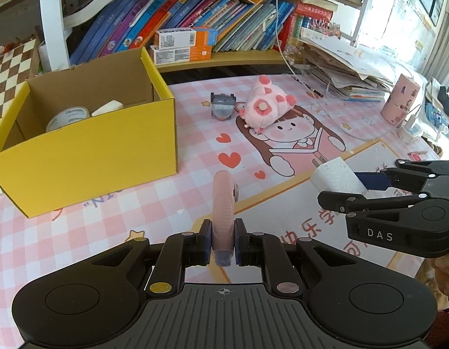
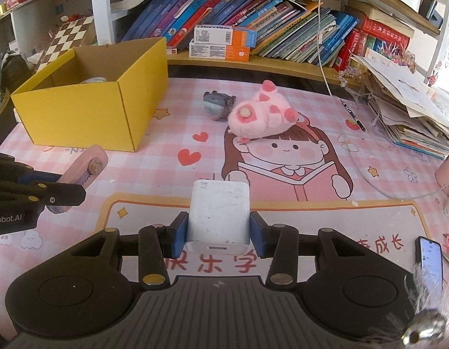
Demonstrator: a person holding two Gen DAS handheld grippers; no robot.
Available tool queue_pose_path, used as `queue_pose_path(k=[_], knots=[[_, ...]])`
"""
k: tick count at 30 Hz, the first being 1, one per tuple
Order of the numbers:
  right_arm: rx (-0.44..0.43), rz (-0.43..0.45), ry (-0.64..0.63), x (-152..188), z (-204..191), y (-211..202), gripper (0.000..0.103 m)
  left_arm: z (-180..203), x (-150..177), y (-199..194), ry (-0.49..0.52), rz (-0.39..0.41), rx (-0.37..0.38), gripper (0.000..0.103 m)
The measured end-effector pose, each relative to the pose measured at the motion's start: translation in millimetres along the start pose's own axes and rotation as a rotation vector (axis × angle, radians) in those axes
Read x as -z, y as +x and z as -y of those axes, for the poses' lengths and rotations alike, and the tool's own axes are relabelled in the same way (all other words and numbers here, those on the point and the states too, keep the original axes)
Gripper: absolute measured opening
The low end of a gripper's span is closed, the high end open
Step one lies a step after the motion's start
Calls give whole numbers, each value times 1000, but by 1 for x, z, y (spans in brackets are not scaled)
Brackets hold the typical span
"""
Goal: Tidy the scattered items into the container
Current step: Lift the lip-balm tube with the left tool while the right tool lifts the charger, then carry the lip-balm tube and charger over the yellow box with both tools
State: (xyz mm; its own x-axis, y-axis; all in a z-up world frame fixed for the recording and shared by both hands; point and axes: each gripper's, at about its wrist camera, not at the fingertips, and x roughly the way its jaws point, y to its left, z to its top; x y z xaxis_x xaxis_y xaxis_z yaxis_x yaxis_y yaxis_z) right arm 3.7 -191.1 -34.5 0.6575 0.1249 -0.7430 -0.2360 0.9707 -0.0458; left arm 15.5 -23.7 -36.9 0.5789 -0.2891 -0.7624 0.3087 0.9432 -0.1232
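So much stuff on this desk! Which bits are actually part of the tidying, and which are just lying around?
Part of the job:
yellow box
pink tape dispenser
white charger
pink plush toy
small grey toy

Just lying about:
books
phone
pen
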Motion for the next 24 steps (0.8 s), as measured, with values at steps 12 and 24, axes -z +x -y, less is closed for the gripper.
queue_pose_path(k=[12, 24], knots=[[22, 0, 9, 1, -27, -4, 42, -21, 6, -9, 15, 8, 25, 13], [14, 13, -33, -11, -58, -9, 42, -51, 10, -26, -42, 55, 27, 13]])
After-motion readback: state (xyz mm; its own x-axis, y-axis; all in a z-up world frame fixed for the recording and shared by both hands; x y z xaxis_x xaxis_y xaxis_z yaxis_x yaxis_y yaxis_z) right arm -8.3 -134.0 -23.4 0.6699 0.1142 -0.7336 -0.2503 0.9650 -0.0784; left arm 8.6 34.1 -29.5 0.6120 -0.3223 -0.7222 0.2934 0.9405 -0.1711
